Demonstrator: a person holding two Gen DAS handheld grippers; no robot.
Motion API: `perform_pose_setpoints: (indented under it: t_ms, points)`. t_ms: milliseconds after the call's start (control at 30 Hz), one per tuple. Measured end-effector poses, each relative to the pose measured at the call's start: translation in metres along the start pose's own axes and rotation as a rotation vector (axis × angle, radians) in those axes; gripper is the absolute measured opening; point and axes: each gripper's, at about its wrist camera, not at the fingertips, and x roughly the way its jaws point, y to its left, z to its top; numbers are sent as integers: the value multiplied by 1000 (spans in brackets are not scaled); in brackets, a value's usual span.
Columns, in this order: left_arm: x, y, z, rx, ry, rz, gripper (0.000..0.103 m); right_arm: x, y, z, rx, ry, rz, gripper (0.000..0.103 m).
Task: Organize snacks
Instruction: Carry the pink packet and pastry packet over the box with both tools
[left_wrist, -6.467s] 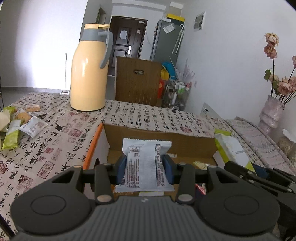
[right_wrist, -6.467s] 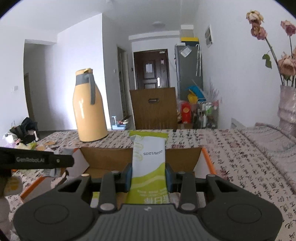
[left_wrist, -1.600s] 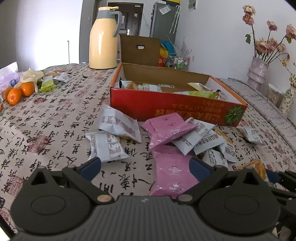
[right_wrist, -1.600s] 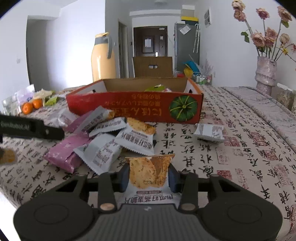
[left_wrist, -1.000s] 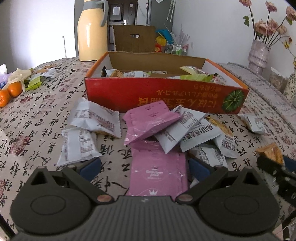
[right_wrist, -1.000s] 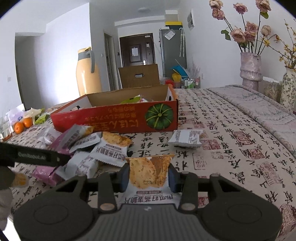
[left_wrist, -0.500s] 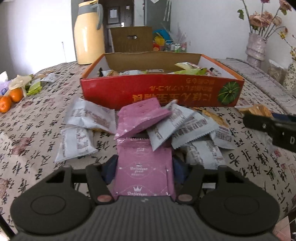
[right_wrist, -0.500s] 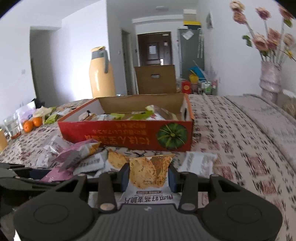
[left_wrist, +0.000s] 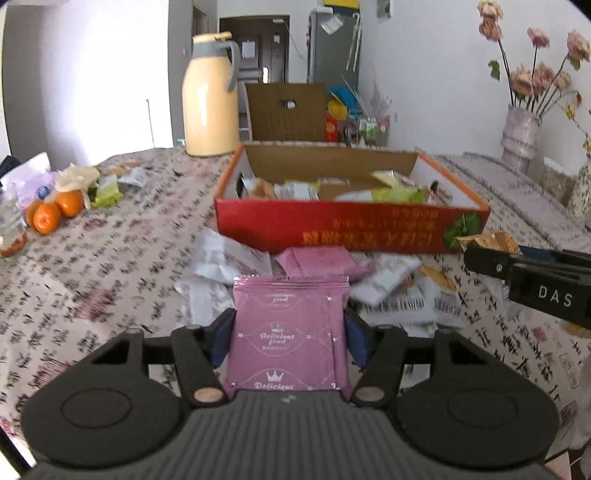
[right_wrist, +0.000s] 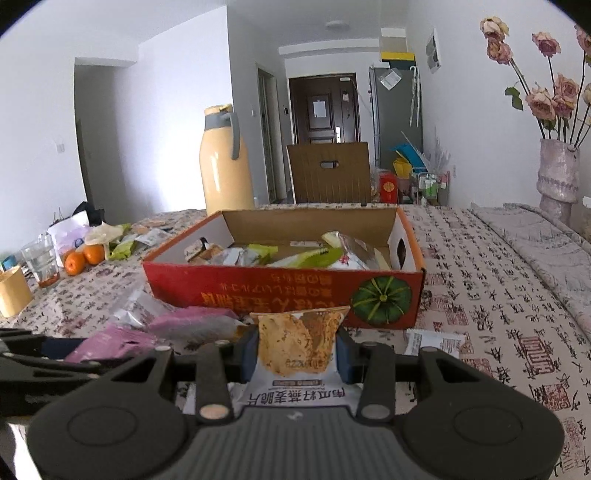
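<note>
My left gripper (left_wrist: 290, 332) is shut on a pink snack packet (left_wrist: 288, 332) and holds it above the table, in front of the red cardboard box (left_wrist: 351, 225). My right gripper (right_wrist: 297, 350) is shut on an orange-and-white cracker packet (right_wrist: 299, 347), held in front of the box (right_wrist: 280, 290); its tip shows at the right in the left wrist view (left_wrist: 487, 242). The box holds several packets (right_wrist: 295, 254). A pile of white and pink packets (left_wrist: 325, 266) lies on the table in front of the box.
A yellow thermos jug (left_wrist: 210, 96) stands behind the box. Oranges (left_wrist: 55, 210), a glass (right_wrist: 40, 264) and more packets lie at the left. A vase of dried roses (right_wrist: 557, 173) stands at the right. A lone white packet (right_wrist: 434, 341) lies right of the pile.
My left gripper has shut on the pink packet and lifted it off the pile. My right gripper has risen with the cracker packet, so the box's inside shows more.
</note>
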Motion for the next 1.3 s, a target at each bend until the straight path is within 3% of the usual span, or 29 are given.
perform_pose_setpoints:
  t_ms: [300,533,967,1300]
  points:
    - [-22,13,24,-40,-68,37,62,-5,3,14,21,-60,19,41]
    - [-23,21,47,-67,-118,23,62,4,2,30,32,-96,-5,41]
    - [6,35,96,-91,-174,-41,62,36,4,59,32,-132,-66,41]
    - [39,20,129,-56,-188,-89,62,54,-13,76,71,-144,-109,41]
